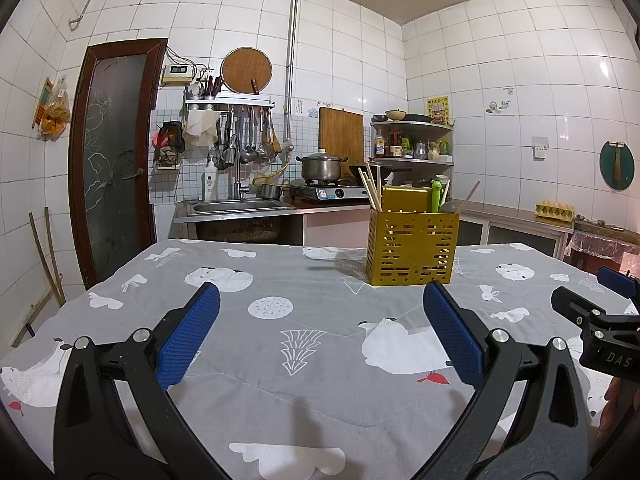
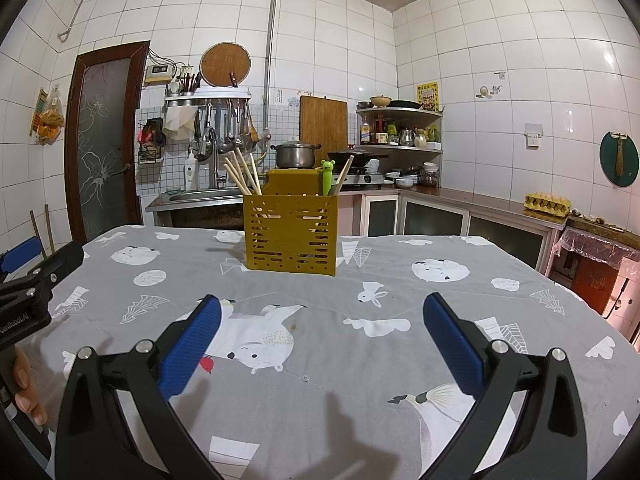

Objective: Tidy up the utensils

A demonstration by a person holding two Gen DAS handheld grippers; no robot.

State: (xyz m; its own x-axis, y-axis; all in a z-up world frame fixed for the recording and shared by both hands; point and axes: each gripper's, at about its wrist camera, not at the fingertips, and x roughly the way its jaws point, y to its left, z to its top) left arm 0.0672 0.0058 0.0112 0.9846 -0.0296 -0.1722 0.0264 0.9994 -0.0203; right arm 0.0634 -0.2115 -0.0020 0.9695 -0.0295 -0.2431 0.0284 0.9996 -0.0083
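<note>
Left wrist view: we hold left gripper [image 1: 321, 296] wide apart, empty, over grey printed tablecloth [image 1: 280, 380]. Yellow utensil holder [image 1: 412, 250] upright at far edge of cloth, right of centre, with chopsticks [image 1: 370, 188] and green-handled utensil [image 1: 436, 196] inside. Right gripper [image 2: 322, 308] equally spread, nothing between fingers.

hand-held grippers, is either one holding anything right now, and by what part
Nothing is held. The left hand-held gripper and right hand-held gripper are both open over the tablecloth, short of the yellow utensil holder.

Left tongs [image 1: 321, 300] spread, caddy [image 1: 412, 250] ahead
</note>
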